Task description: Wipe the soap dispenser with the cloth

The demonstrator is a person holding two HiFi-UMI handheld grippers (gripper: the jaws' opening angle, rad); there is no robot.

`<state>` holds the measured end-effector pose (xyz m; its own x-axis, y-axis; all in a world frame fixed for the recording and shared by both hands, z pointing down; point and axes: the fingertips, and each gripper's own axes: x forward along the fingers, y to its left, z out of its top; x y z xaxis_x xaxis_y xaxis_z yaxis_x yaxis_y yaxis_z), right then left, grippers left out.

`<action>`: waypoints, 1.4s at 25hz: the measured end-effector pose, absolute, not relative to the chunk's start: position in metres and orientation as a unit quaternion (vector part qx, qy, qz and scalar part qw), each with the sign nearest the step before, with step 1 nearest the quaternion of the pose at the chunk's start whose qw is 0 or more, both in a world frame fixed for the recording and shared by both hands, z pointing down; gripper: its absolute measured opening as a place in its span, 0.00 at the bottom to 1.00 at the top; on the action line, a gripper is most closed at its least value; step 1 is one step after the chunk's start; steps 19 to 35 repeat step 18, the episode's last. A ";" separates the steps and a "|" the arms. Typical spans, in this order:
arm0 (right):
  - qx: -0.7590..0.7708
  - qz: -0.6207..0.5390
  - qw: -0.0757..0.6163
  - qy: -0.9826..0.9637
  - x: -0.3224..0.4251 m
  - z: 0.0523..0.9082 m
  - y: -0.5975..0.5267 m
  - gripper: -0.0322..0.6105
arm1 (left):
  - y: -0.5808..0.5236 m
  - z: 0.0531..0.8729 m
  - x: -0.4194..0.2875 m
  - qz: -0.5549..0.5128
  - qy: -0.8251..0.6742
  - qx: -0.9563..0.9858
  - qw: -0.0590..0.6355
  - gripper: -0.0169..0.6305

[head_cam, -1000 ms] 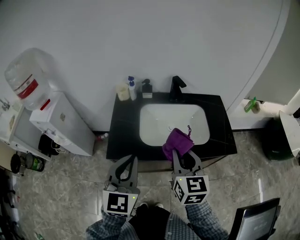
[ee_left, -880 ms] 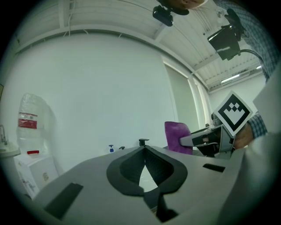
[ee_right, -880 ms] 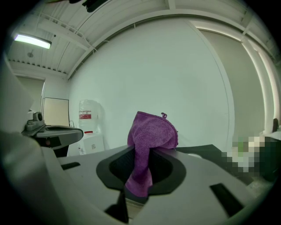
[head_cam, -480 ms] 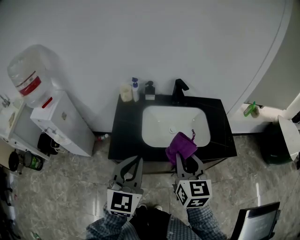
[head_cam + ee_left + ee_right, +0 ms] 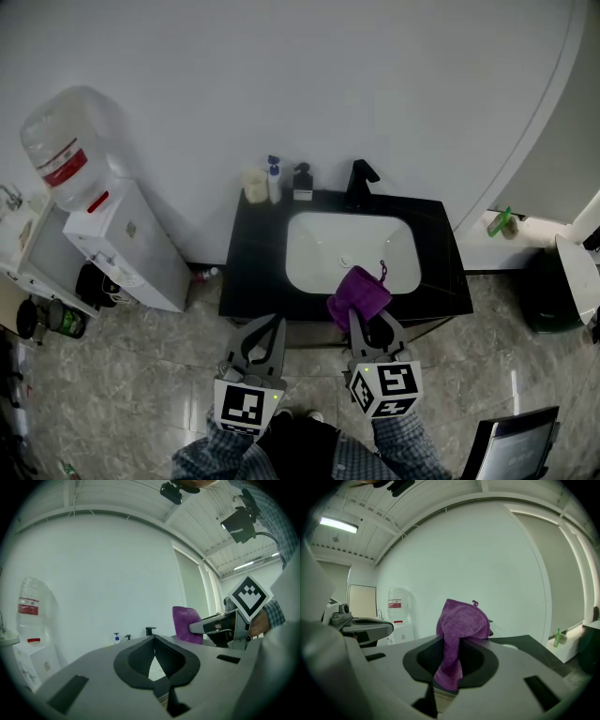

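Observation:
A black pump soap dispenser stands at the back of the black counter, left of the black faucet. A white bottle with a blue pump and a cream cup stand beside it. My right gripper is shut on a purple cloth, held over the counter's front edge, far from the dispenser. The cloth sticks up between the jaws of the right gripper. My left gripper hangs in front of the counter, shut and empty. The left gripper view shows the left gripper and, far off, the dispenser.
A white basin is set in the counter. A water cooler with its bottle stands at the left, against the wall. A small green bottle sits on a ledge at the right, with a dark bin near it. The floor is grey tile.
The head view has shifted a little, so the counter sits slightly lower and to the right. Both grippers and the cloth keep nearly the same places in front of the counter.

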<state>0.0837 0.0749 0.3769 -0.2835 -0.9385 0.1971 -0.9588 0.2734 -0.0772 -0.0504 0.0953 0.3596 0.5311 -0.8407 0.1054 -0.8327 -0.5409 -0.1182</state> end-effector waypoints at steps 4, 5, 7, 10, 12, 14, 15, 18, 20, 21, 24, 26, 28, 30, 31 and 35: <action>0.595 0.089 0.056 -0.797 0.082 0.376 0.077 0.17 | 0.098 0.357 -0.053 -0.070 0.482 -0.873 0.028 0.03; 0.594 0.088 0.056 -0.797 0.082 0.376 0.077 0.17 | 0.098 0.357 -0.053 -0.069 0.482 -0.873 0.029 0.03; 0.594 0.088 0.056 -0.798 0.081 0.376 0.078 0.17 | 0.099 0.357 -0.053 -0.072 0.483 -0.872 0.028 0.03; 0.593 0.088 0.056 -0.799 0.081 0.375 0.078 0.17 | 0.099 0.354 -0.052 -0.062 0.484 -0.872 0.032 0.03; 0.592 0.088 0.057 -0.799 0.081 0.375 0.079 0.17 | 0.099 0.354 -0.052 -0.062 0.484 -0.872 0.033 0.03; 0.592 0.088 0.057 -0.799 0.081 0.375 0.079 0.17 | 0.100 0.358 -0.052 -0.073 0.483 -0.872 0.027 0.03; 0.591 0.088 0.057 -0.799 0.081 0.376 0.078 0.17 | 0.100 0.359 -0.052 -0.076 0.483 -0.872 0.026 0.03; 0.591 0.088 0.058 -0.800 0.081 0.376 0.077 0.17 | 0.099 0.360 -0.052 -0.078 0.484 -0.871 0.025 0.03; 0.591 0.088 0.058 -0.800 0.081 0.376 0.077 0.17 | 0.099 0.360 -0.052 -0.078 0.484 -0.871 0.025 0.03; 0.591 0.088 0.058 -0.800 0.081 0.376 0.077 0.17 | 0.099 0.360 -0.052 -0.078 0.484 -0.871 0.025 0.03; 0.591 0.088 0.058 -0.800 0.081 0.376 0.077 0.17 | 0.099 0.360 -0.052 -0.078 0.484 -0.871 0.025 0.03; 0.591 0.088 0.058 -0.800 0.081 0.376 0.077 0.17 | 0.099 0.360 -0.052 -0.078 0.484 -0.871 0.025 0.03; 0.591 0.088 0.058 -0.800 0.081 0.376 0.077 0.17 | 0.099 0.360 -0.052 -0.078 0.484 -0.871 0.025 0.03; 0.591 0.088 0.058 -0.800 0.081 0.376 0.077 0.17 | 0.099 0.360 -0.052 -0.078 0.484 -0.871 0.025 0.03; 0.591 0.088 0.058 -0.800 0.081 0.376 0.077 0.17 | 0.099 0.360 -0.052 -0.078 0.484 -0.871 0.025 0.03; 0.591 0.088 0.058 -0.800 0.081 0.376 0.077 0.17 | 0.099 0.360 -0.052 -0.078 0.484 -0.871 0.025 0.03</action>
